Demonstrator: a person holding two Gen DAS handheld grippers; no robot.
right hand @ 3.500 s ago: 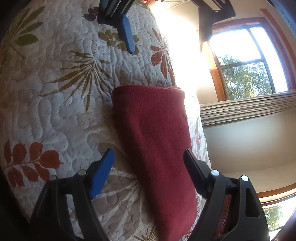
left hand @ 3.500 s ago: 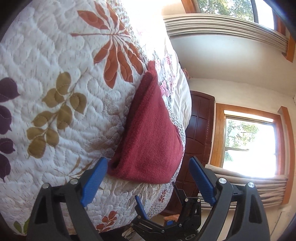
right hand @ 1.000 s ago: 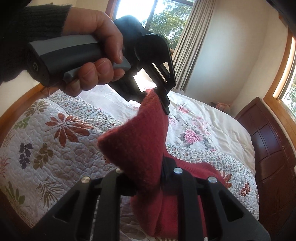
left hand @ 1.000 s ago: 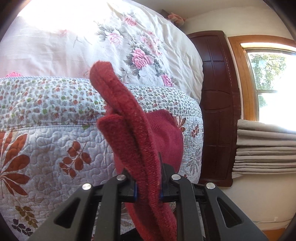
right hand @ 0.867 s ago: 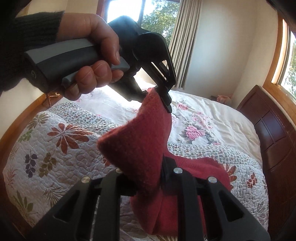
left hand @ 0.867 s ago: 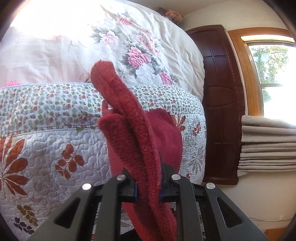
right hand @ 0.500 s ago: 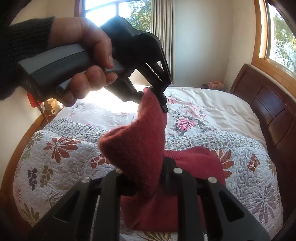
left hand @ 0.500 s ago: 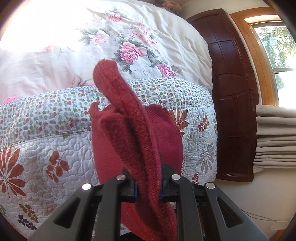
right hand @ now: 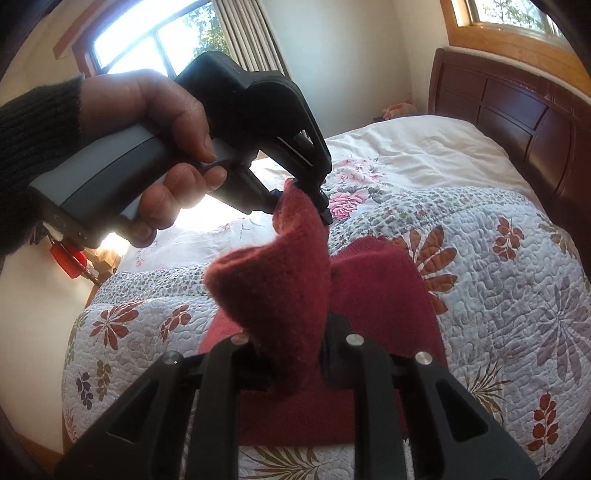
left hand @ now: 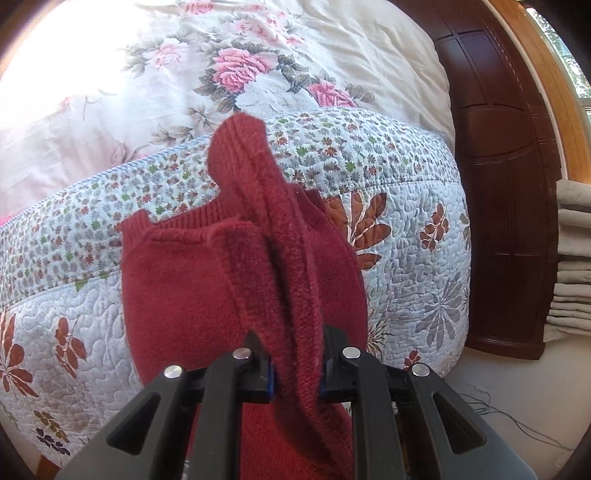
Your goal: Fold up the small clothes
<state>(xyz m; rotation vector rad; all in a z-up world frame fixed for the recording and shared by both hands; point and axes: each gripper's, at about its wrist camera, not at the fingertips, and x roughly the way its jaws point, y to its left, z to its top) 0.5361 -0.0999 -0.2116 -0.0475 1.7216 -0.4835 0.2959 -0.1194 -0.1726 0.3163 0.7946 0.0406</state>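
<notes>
Bed: from my remote feed I see a leaf-print quilt (right hand: 517, 266) spread over a rose-print comforter (left hand: 258, 66).
Headboard: dark panelled wood headboard (right hand: 517, 107) stands at the far end.
Windows: a wood-framed window (right hand: 155, 40) with pleated curtains (right hand: 251, 37); a second window (right hand: 509, 14) sits above the headboard.
Walls: cream wall (right hand: 351, 55).
Light: strong sun washes out the bedding.
Floor: pale floor (left hand: 509, 402) with thin cables.

Bright sun pours in from the window (right hand: 155, 40) and makes white glare on the floral sheet (left hand: 74, 74). Picture edges bend round and go dark.
</notes>
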